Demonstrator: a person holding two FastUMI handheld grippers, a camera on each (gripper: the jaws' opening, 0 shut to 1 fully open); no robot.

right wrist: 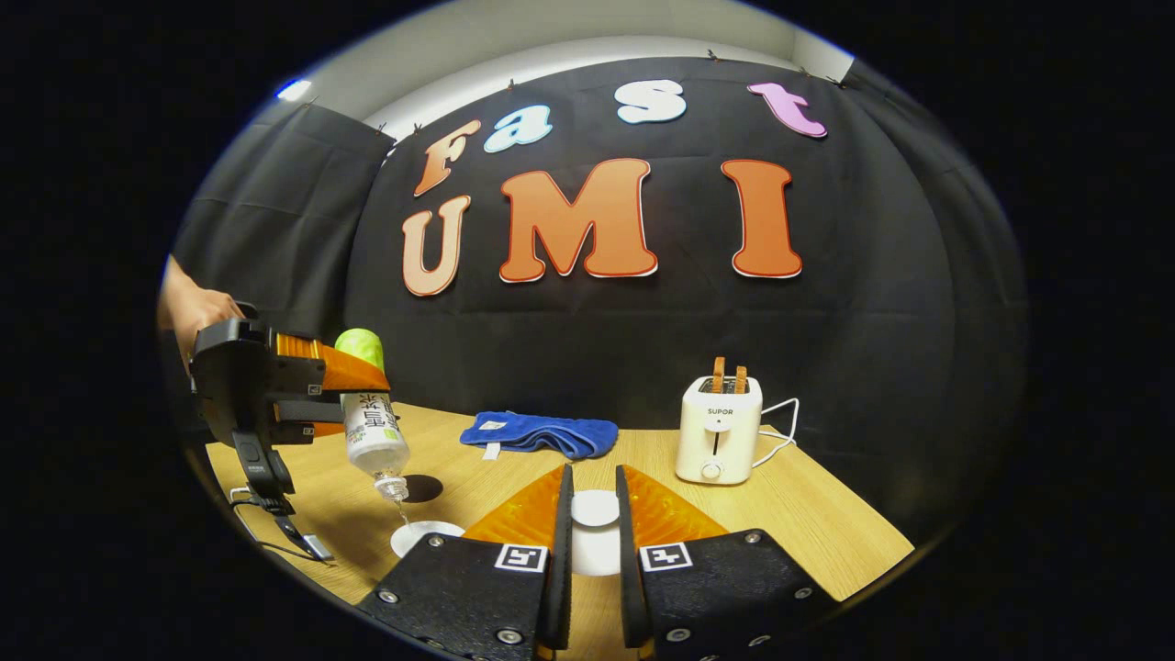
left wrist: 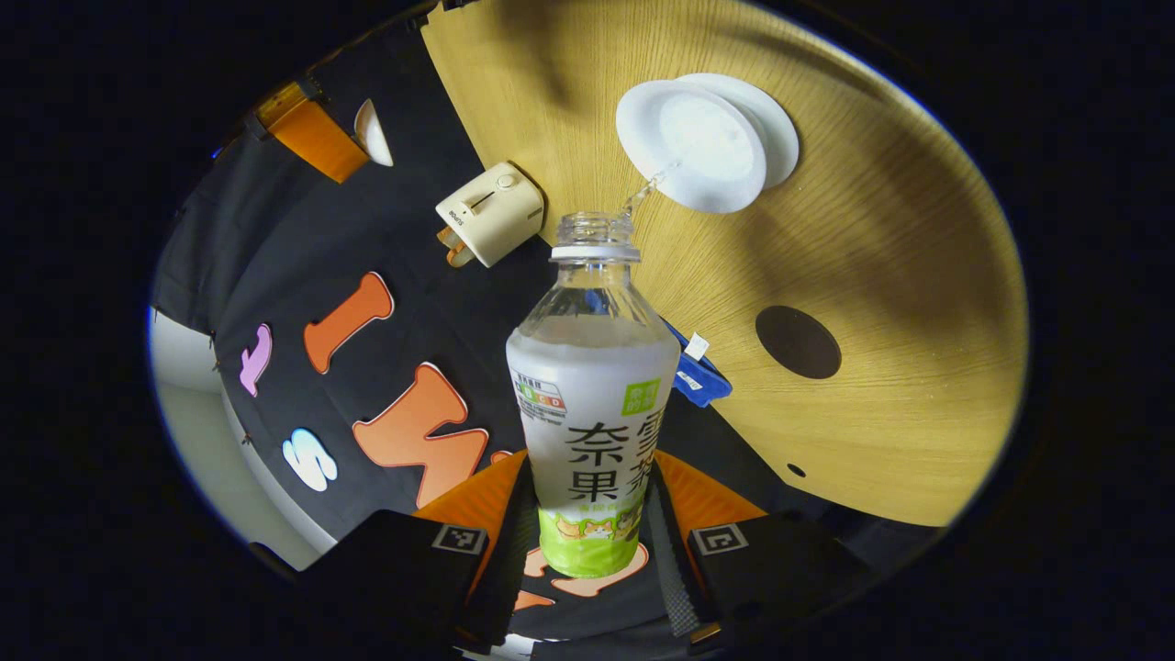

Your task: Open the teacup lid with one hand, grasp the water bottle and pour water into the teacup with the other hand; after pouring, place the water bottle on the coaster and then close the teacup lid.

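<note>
My left gripper [left wrist: 589, 477] is shut on the clear water bottle [left wrist: 592, 404], which has a white and green label and no cap. The bottle is tipped, and a thin stream of water [left wrist: 647, 191] runs from its mouth into the white teacup [left wrist: 707, 138] on its saucer. In the right gripper view the same bottle [right wrist: 374, 431] hangs mouth-down over the teacup [right wrist: 427, 537], held by the left gripper [right wrist: 358, 390] and a hand [right wrist: 197, 308]. My right gripper [right wrist: 594, 477] is shut on the white teacup lid [right wrist: 595, 508], to the right of the cup. A dark round coaster [left wrist: 798, 341] lies near the cup.
The wooden table [left wrist: 900, 275] carries a cream toaster [right wrist: 719, 430] with toast in its slots and a cable at the back right. A folded blue cloth [right wrist: 542, 431] lies at the back middle. The coaster [right wrist: 422, 488] sits just behind the cup.
</note>
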